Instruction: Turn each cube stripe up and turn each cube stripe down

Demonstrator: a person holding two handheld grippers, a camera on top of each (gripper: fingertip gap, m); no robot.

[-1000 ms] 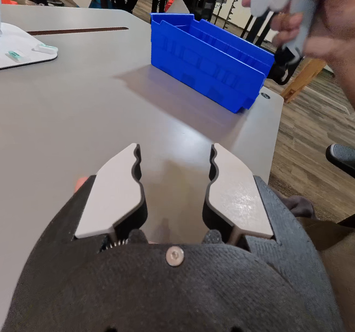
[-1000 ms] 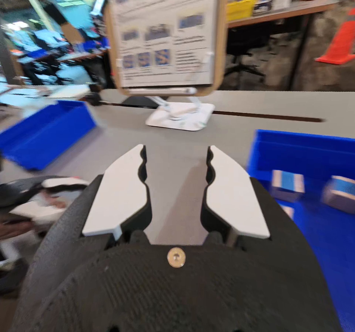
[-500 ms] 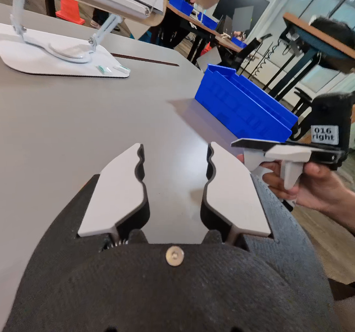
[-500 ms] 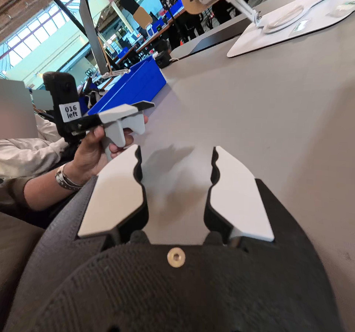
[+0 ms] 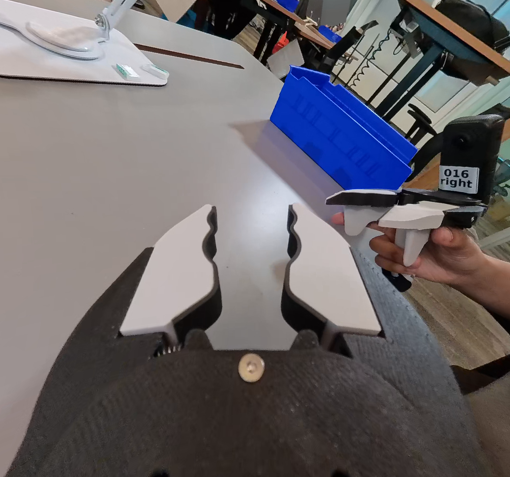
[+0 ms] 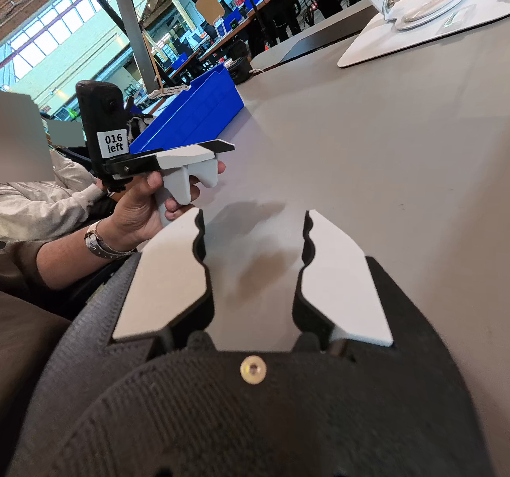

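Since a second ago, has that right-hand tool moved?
Yes. In the left wrist view the right gripper has come down from above the blue bin to below it, open beside the table edge.

Over the grey table [image 6: 358,146] the right gripper [image 6: 254,215] hangs with its white fingers spread, nothing between them. Left of it a hand [image 6: 138,209] holds the left gripper [image 6: 220,146]. Beyond that sits a blue bin [image 6: 198,116], and far right a white stand base [image 6: 414,27].

Bin [image 5: 339,135] on table [image 5: 110,160], far right
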